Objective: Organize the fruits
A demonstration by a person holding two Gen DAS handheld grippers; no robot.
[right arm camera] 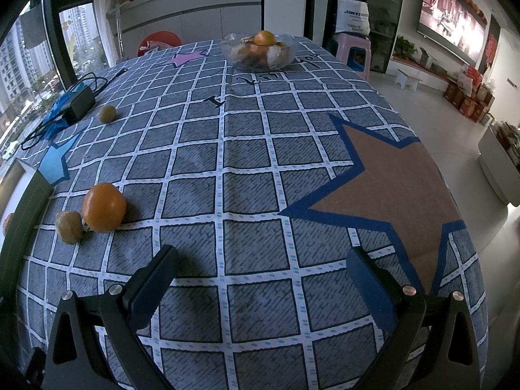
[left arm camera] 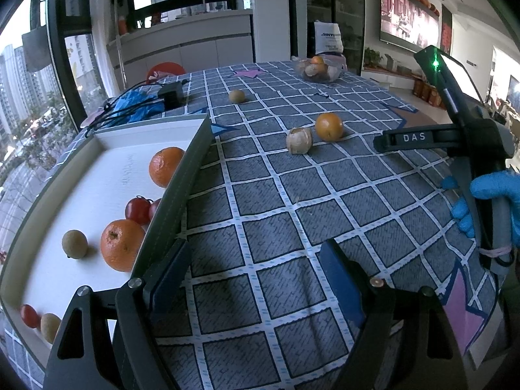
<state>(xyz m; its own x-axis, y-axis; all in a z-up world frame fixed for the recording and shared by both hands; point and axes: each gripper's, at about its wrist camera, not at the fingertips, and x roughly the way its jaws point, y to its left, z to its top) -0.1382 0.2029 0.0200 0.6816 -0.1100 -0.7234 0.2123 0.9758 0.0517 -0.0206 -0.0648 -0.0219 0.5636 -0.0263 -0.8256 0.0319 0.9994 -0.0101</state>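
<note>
Grippers, left (left arm camera: pixel 256 279) and right (right arm camera: pixel 260 279), hover wide and empty over checked blue tablecloth (right arm camera: pixel 247 149). Round orange (right arm camera: pixel 104 207) touches beige husked fruit (right arm camera: pixel 69 227) at right gripper's ten o'clock; white tray (left arm camera: pixel 97 175) holds more at left's nine.

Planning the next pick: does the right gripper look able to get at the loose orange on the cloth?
Probably yes. The right gripper is open and empty, and bare cloth lies between it and the orange. Only the papery husk fruit touches the orange's near-left side.
</note>
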